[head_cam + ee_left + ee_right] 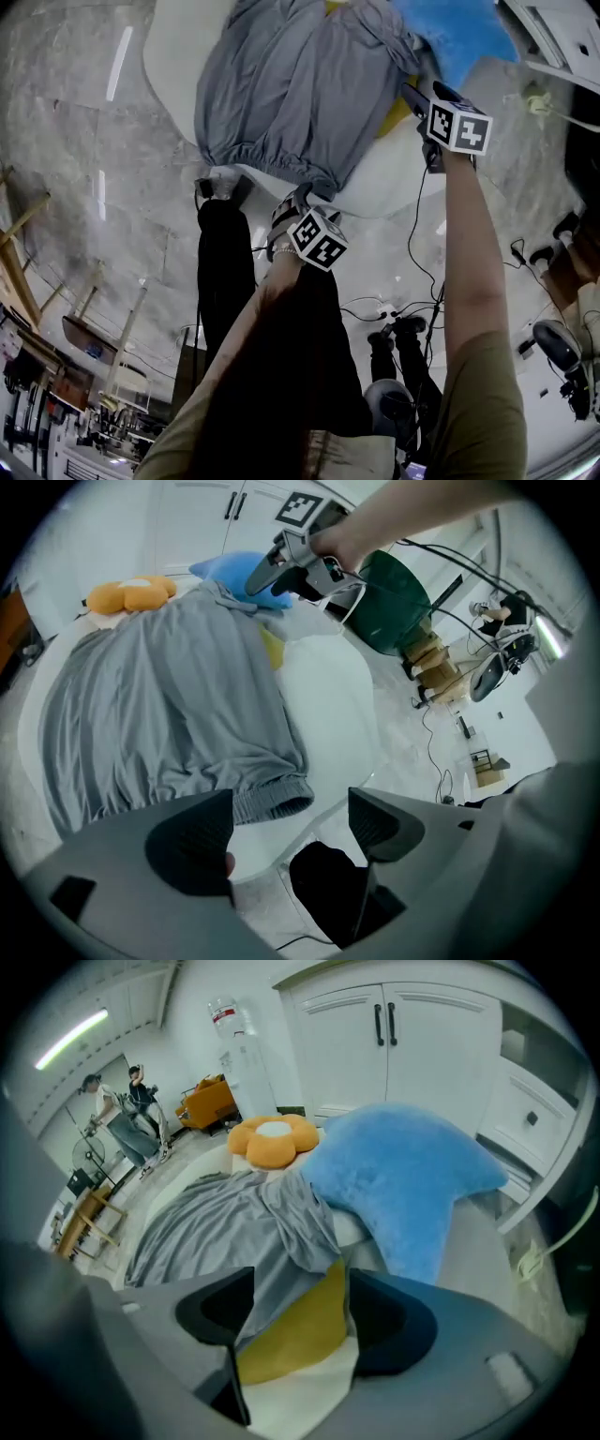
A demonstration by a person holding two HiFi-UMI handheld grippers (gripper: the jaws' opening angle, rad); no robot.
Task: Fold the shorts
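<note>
arms out fwd; left gripper (291, 825) & right gripper (300, 1312) angled down at shorts (291, 84), fingers (192, 850) apart.

The shorts (291, 89) are plain grey. The table (328, 700) is white. The star pillow (403, 1180) is bright blue. The flower cushion (274, 1140) is orange with a white middle. The cloth (295, 1330) by the shorts is yellow. The cube on the right gripper (258, 581) has black and white squares. The cupboards (422, 1044) are white with black handles.
</note>
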